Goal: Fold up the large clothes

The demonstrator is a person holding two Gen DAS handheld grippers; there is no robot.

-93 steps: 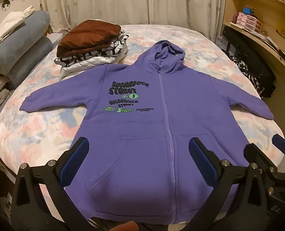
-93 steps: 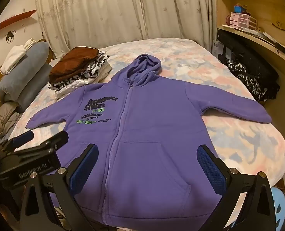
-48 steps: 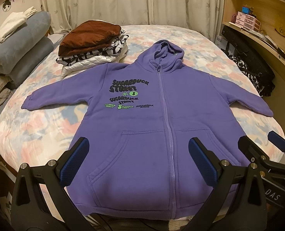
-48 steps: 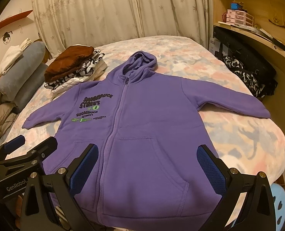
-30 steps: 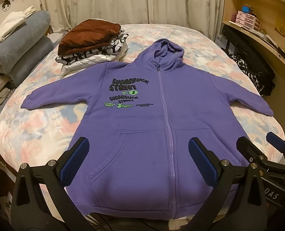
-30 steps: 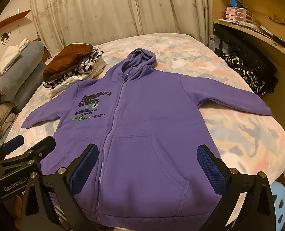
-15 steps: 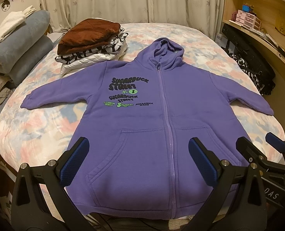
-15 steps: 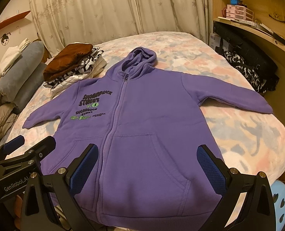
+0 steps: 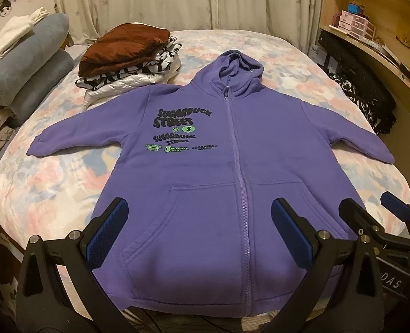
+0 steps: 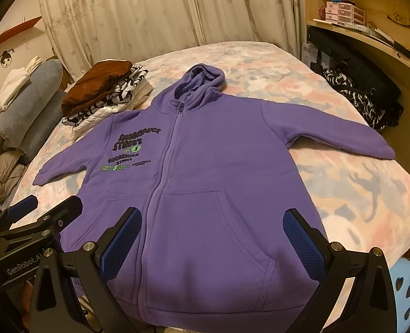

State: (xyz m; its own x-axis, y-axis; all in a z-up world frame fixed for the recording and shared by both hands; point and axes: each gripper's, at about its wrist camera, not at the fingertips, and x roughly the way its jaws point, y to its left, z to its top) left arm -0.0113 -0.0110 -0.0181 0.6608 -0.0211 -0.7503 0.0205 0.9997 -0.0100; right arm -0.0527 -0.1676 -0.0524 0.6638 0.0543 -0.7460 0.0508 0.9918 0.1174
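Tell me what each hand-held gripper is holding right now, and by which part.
Nothing. The left hand-held gripper and the right hand-held gripper are both open above the hoodie, gripping no part.

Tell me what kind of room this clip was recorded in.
Most likely a home bedroom: a bed with a floral cover, pillows stacked at its side, curtains behind it, and a wooden shelf of small items beside it.
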